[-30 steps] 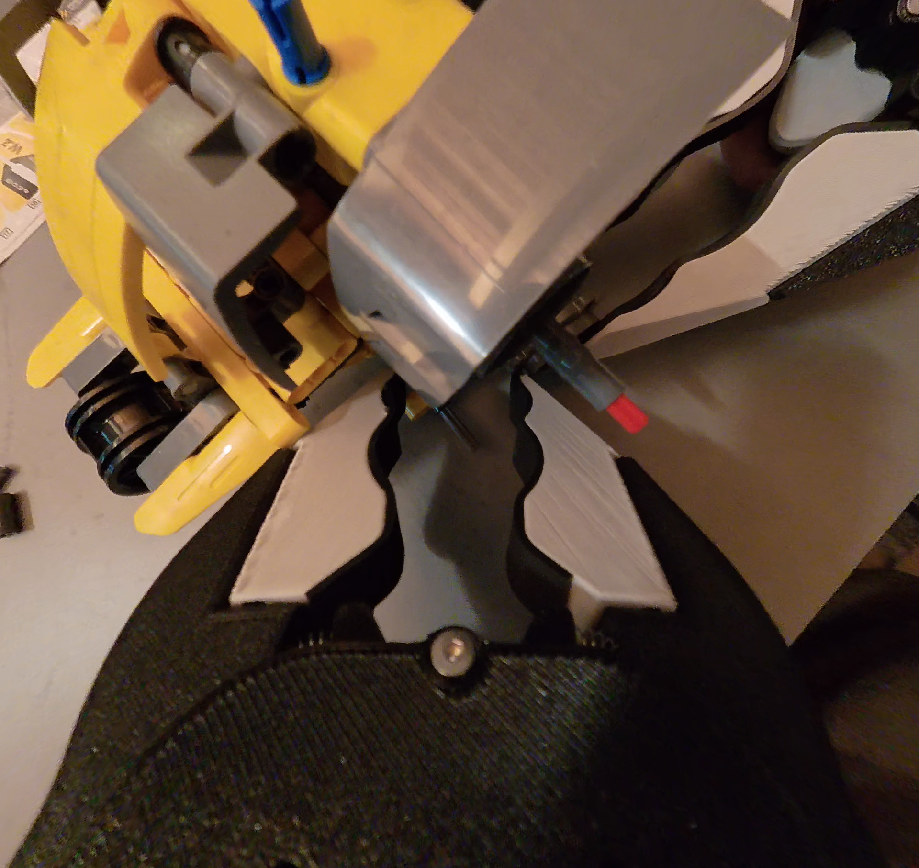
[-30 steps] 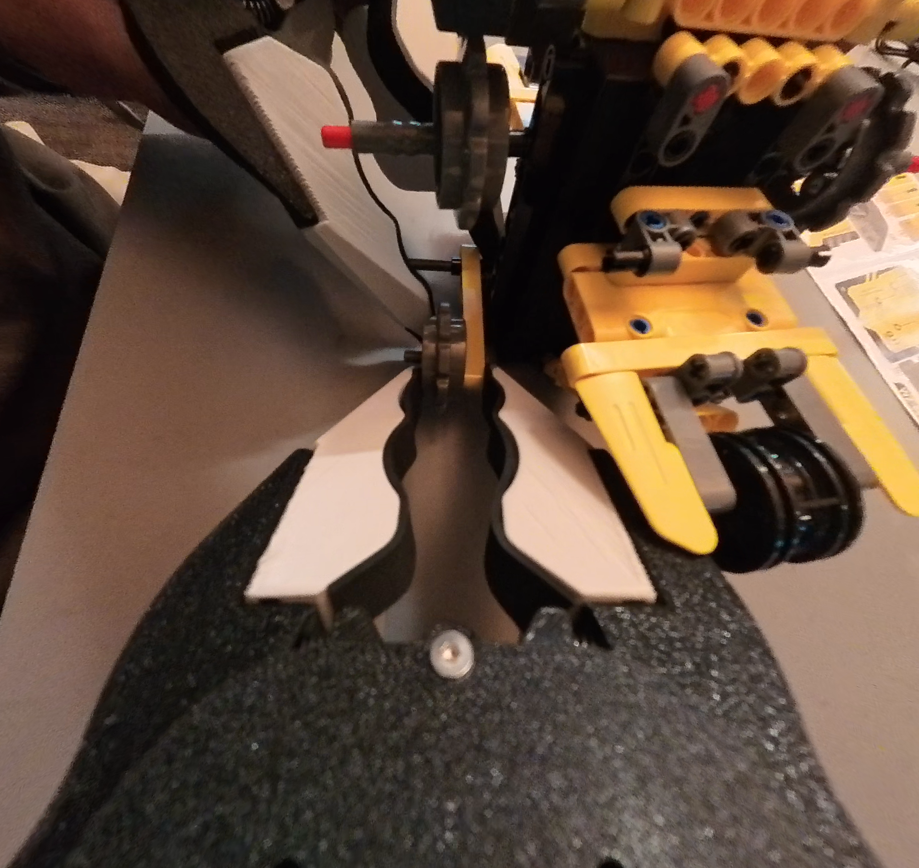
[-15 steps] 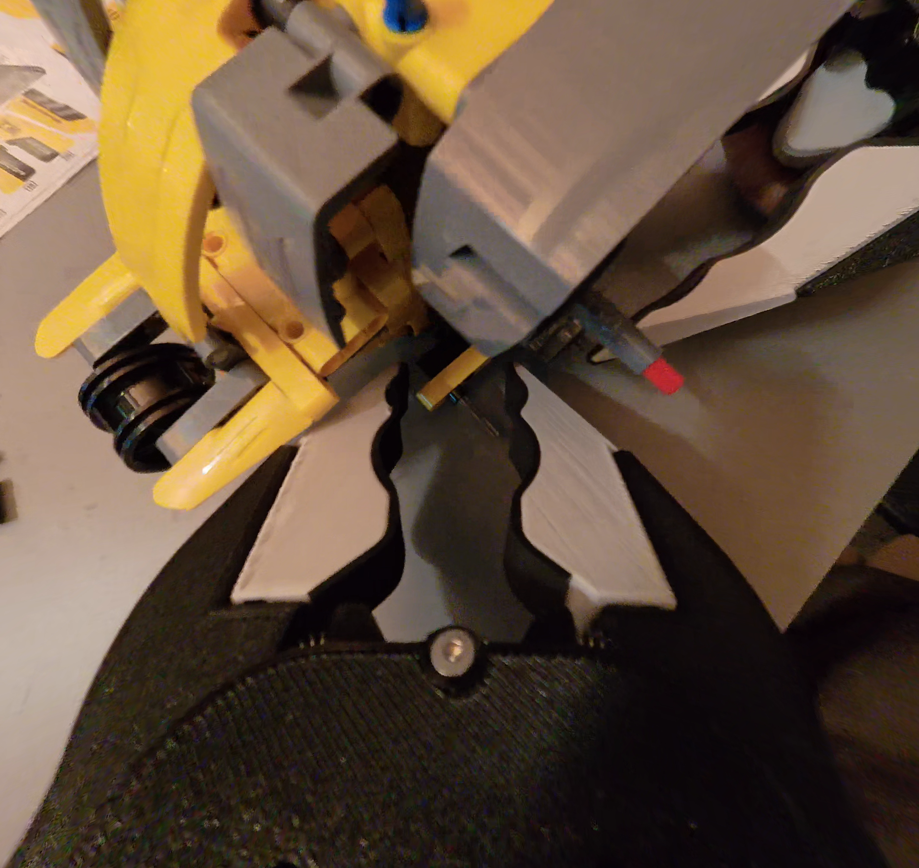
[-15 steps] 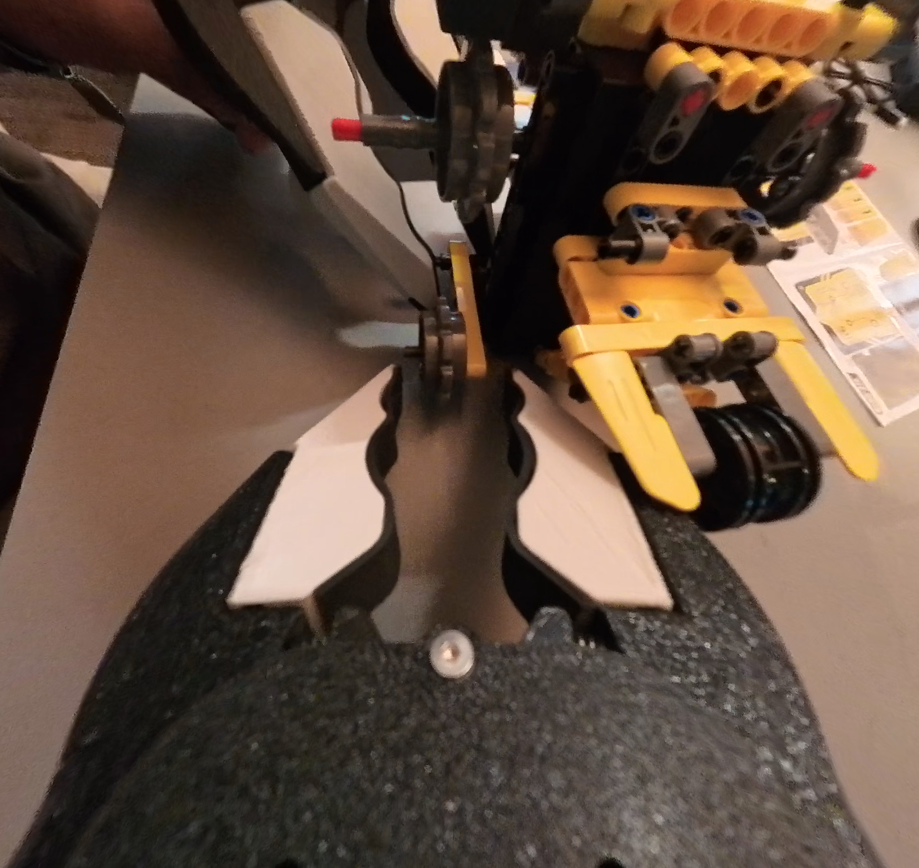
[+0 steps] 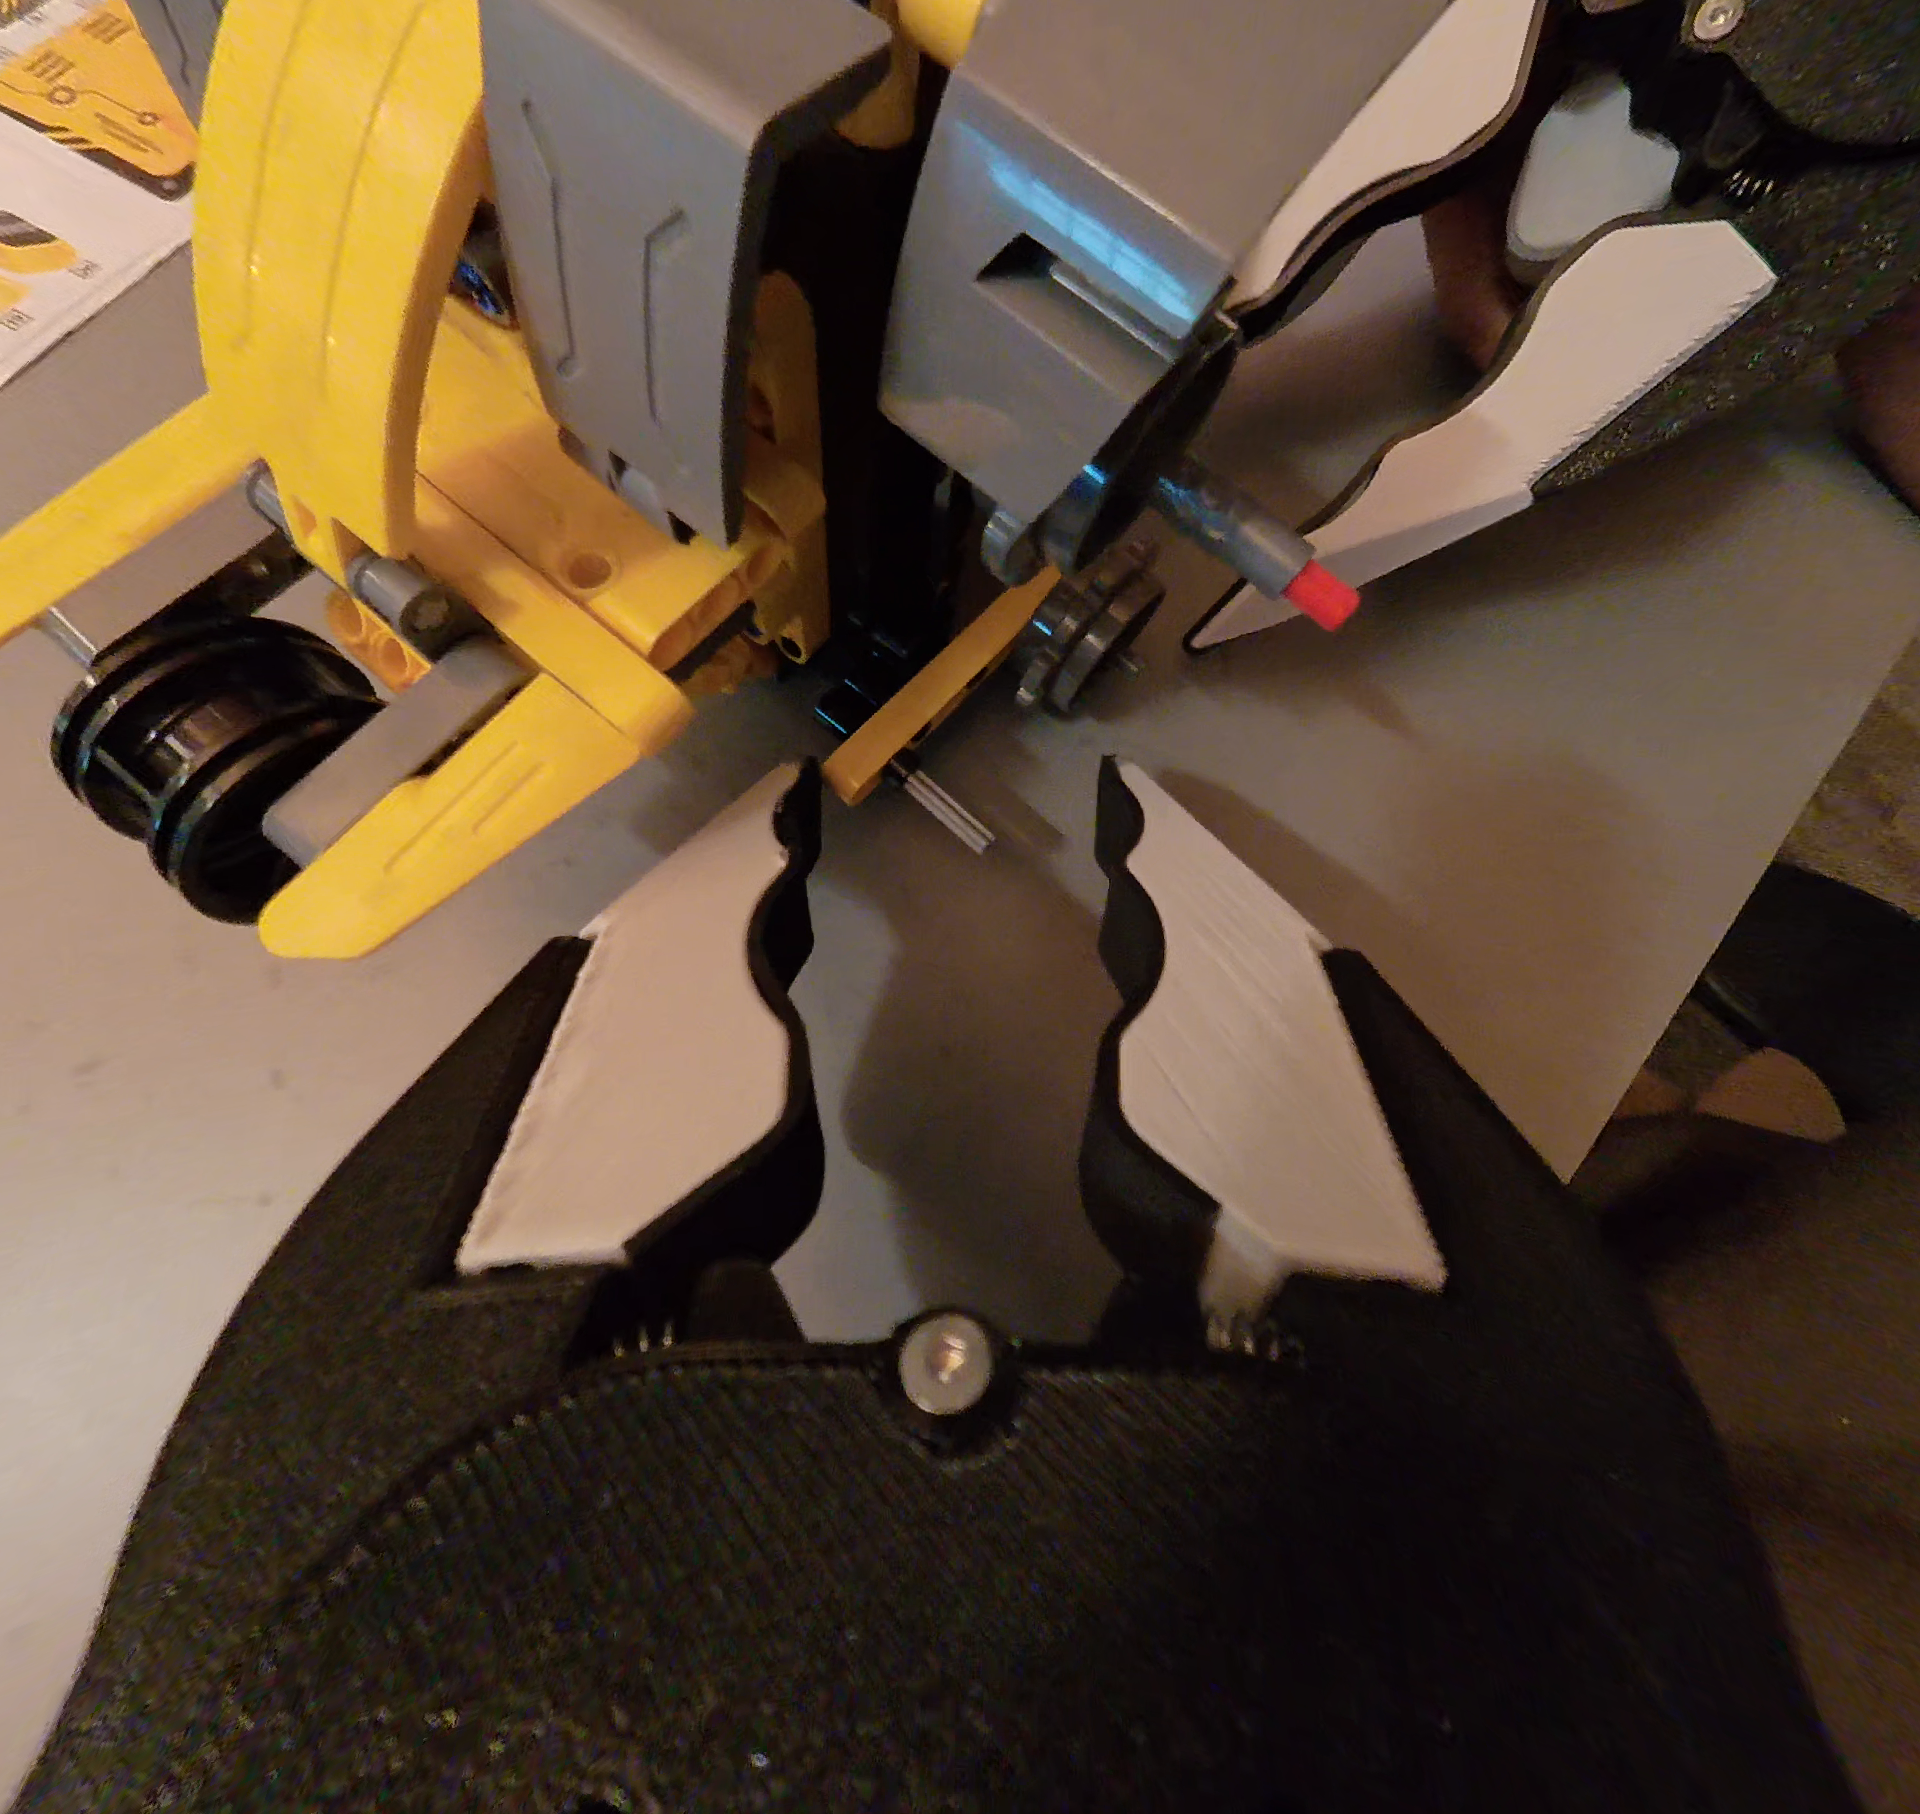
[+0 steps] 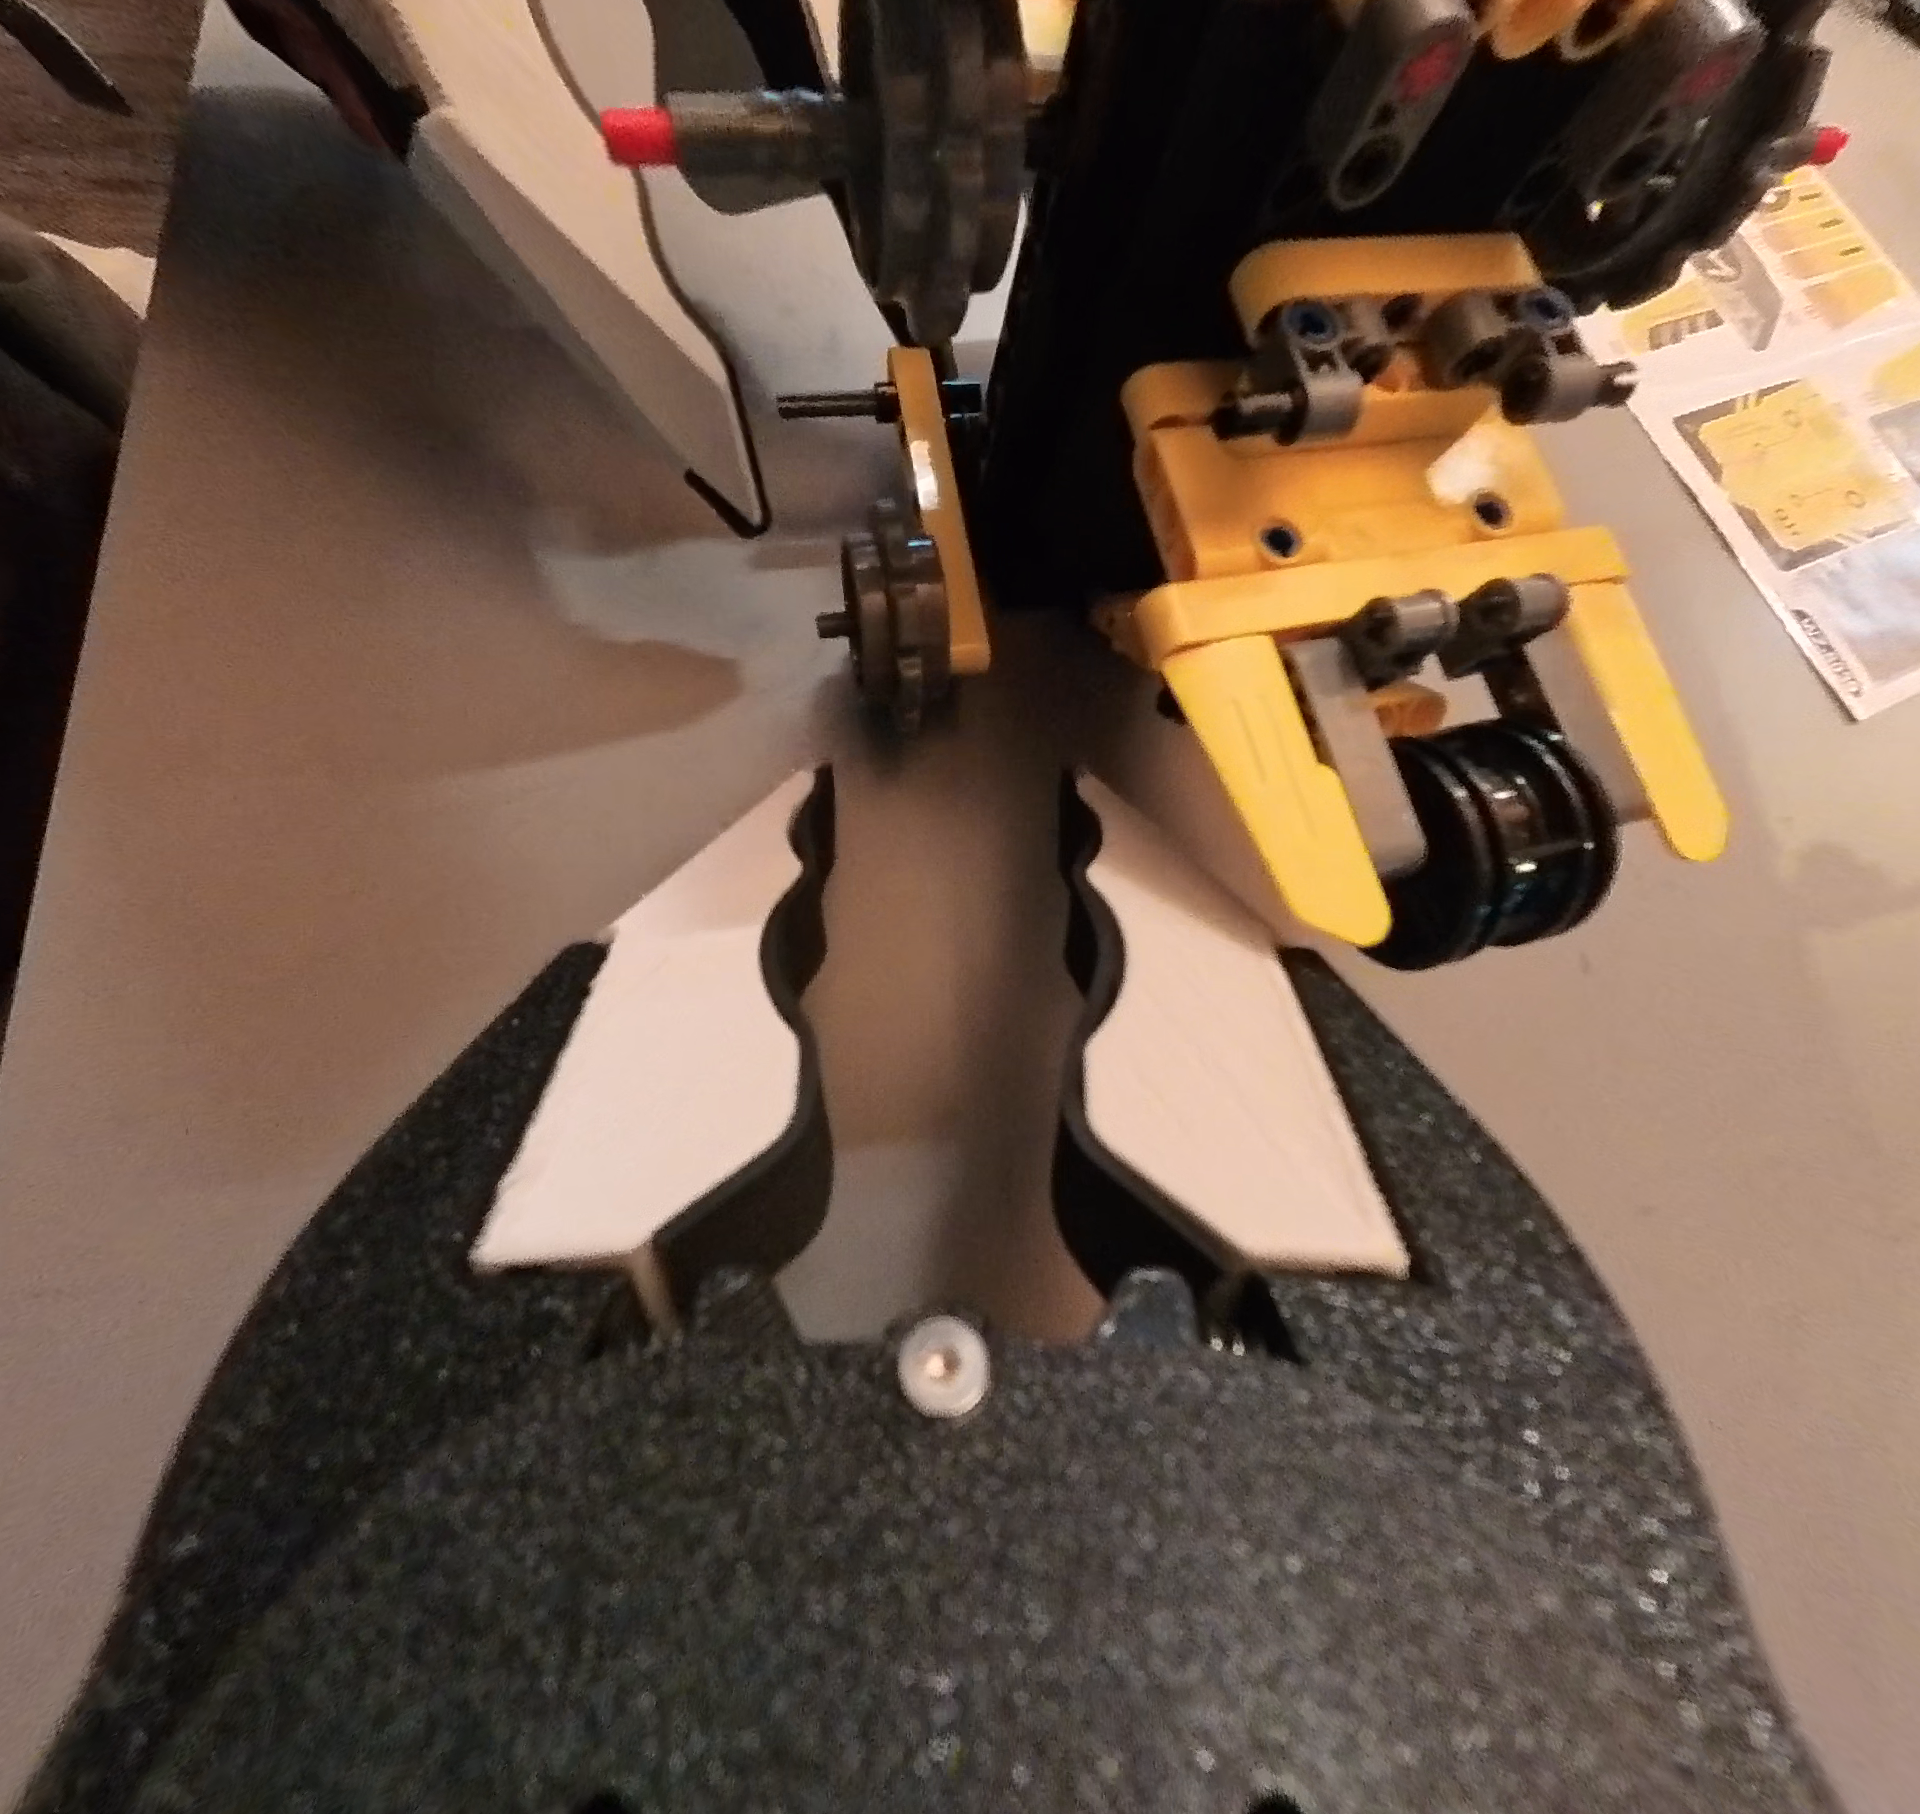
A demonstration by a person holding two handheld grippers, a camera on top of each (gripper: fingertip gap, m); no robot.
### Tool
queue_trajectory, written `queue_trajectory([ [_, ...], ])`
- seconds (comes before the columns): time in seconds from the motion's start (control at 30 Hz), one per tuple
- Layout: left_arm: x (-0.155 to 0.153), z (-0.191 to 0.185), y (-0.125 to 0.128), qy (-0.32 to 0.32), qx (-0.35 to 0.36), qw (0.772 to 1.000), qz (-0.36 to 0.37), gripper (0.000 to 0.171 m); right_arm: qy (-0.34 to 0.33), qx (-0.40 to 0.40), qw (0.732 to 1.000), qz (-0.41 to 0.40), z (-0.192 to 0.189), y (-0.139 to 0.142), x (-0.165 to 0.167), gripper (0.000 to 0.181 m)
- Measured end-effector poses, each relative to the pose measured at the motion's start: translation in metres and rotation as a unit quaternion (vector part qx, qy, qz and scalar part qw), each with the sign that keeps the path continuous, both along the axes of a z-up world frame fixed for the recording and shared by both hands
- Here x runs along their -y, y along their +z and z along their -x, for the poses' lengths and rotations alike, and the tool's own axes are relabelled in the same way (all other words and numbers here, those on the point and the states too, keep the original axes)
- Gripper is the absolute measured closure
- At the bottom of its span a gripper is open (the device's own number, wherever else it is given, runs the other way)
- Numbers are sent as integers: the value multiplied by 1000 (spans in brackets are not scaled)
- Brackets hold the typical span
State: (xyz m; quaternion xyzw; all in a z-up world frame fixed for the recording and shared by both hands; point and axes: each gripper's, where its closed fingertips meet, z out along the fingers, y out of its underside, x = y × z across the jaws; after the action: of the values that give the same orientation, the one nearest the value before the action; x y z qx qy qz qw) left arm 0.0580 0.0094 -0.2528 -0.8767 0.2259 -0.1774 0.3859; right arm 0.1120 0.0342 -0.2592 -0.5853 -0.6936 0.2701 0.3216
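A yellow, grey and black toy brick vehicle (image 5: 582,330) stands on the grey table (image 5: 1403,881); it also shows in the right wrist view (image 6: 1340,476). My left gripper (image 5: 951,788) is open, its tips just short of a yellow beam (image 5: 935,699) with a black pin. My right gripper (image 6: 945,782) is open and empty, just short of a small dark gear (image 6: 894,642) on that beam (image 6: 935,476). A grey axle with a red tip (image 6: 636,133) carries a bigger dark gear (image 6: 930,154). In the left wrist view the right gripper (image 5: 1475,310) stands open beside the model's grey panel (image 5: 1091,185).
Printed instruction sheets lie on the table beyond the model (image 5: 73,123) (image 6: 1787,434). A black double wheel (image 5: 197,756) (image 6: 1496,850) sits between yellow prongs at the model's end. The table edge runs close by (image 5: 1683,933) (image 6: 94,621). My right gripper is the nearer one to the black double wheel (image 6: 1496,850): about 7 centimeters, against 12 centimeters.
My right gripper was shut on the small gear and beam; it has opened and drawn back. The model has turned in the left view, and my left gripper sits slightly farther back.
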Motion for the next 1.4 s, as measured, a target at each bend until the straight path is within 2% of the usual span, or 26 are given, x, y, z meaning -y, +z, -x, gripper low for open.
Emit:
queue_trajectory([
  [0.33,11,-3,0,-18,-6,1000,-9,106,-30,-17,999,22,-6,6,-17,138],
  [0.7,39,43,15,33,-10,998,-45,104,-48,-13,998,30,-7,4,-22,136],
  [0.9,54,105,20,99,-63,990,-75,103,-65,-11,997,27,-8,3,-27,135],
  [0.97,60,132,23,117,-77,987,-76,120,-86,-3,996,26,-12,0,-32,133],
  [1.07,67,175,31,163,-68,981,-79,125,-113,9,993,28,-20,-4,-32,128],
  [1.27,80,261,35,277,-82,954,-86,116,-181,-34,983,4,-38,9,-32,129],
  [1.37,84,290,41,318,-91,939,-93,111,-215,-77,973,-10,-47,23,-35,131],
  [1.4,83,296,46,329,-89,935,-101,105,-225,-92,970,-15,-49,28,-36,132],
])
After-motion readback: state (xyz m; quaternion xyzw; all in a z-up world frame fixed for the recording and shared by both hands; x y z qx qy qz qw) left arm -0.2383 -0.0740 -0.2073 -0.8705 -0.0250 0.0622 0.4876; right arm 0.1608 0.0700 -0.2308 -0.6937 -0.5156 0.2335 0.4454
